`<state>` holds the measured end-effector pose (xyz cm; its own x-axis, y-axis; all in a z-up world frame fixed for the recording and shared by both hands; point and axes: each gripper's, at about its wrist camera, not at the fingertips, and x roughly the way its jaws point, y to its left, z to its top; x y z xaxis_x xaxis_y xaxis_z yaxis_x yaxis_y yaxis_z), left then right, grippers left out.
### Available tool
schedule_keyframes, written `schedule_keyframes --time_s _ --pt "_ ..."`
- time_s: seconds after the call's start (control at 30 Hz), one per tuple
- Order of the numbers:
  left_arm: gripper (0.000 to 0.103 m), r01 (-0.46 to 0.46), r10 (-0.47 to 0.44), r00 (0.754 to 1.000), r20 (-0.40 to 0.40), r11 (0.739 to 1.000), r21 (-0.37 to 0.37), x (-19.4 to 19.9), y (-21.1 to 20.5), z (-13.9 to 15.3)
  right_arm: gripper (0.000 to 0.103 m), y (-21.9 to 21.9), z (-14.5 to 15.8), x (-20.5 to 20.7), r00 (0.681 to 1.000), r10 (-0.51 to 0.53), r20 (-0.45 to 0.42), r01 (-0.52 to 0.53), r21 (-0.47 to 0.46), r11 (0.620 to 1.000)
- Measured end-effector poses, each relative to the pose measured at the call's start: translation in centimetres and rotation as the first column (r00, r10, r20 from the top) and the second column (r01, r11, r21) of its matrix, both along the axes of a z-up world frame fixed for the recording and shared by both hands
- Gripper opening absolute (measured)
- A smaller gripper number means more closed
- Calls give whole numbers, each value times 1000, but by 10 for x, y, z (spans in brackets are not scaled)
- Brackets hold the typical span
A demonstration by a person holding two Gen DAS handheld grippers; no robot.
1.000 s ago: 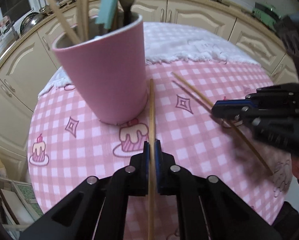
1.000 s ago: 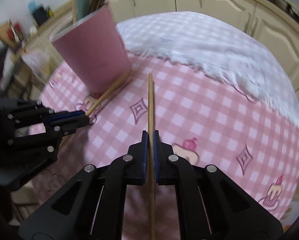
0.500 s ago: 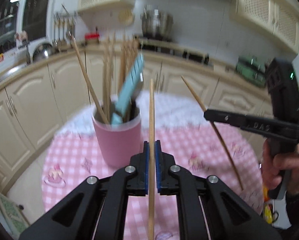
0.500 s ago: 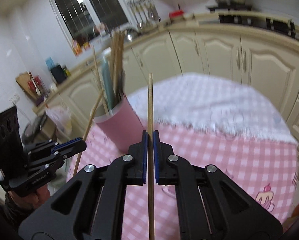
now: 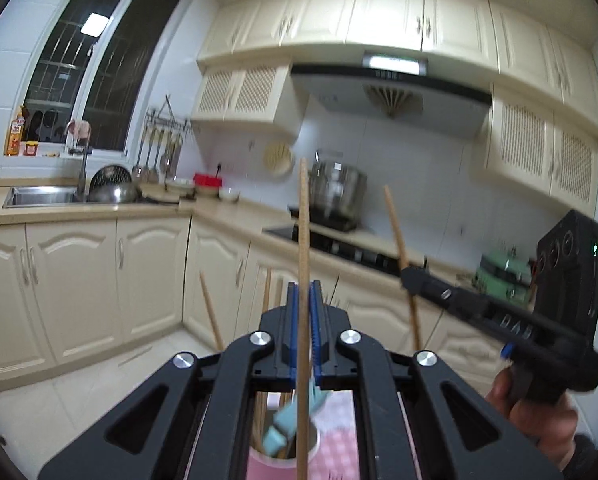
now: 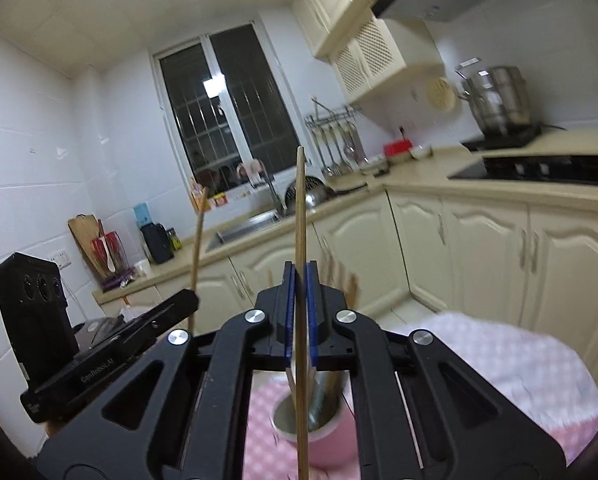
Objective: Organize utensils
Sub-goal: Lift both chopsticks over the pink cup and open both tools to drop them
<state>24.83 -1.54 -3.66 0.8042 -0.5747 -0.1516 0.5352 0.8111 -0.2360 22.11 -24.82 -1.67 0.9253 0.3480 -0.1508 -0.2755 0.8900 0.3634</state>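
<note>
Both claws lifted off the table, left claw (image 5: 303,292) and right claw (image 6: 300,276) each pinching a thin wooden chopstick (image 5: 303,216)

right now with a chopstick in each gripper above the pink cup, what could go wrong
1. The pink cup already holds several utensils, so an incoming tip may snag on them or tip it.
2. The left gripper and right gripper each pinch a chopstick mid-shaft; it could pivot or slip.
</note>
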Motion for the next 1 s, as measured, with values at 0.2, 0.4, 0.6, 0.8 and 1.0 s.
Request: schedule_keyframes --time_s 0.2,0.4,0.6,0.8,1.0 --pt "5 -8 10 999 48 998 -57 27 -4 11 6 19 14 33 998 5 65 -6 8 1000" --pt "5 -12 16 998 55 998 -64 51 -8 -2 6 26 4 54 997 -5 75 4 14 1000" --pt "5 -7 9 1000 25 996 -85 67 -13 -21 6 34 -14 67 999 -4 38 3 9 1000" --pt "5 -8 10 1000 14 994 -109 76 -11 -26 6 33 -18 65 1000 5 29 -5 -10 1000" --pt "5 -13 16 1000 25 992 -129 73 -6 -22 6 26 -11 53 999 9 42 -8 -14 1000"
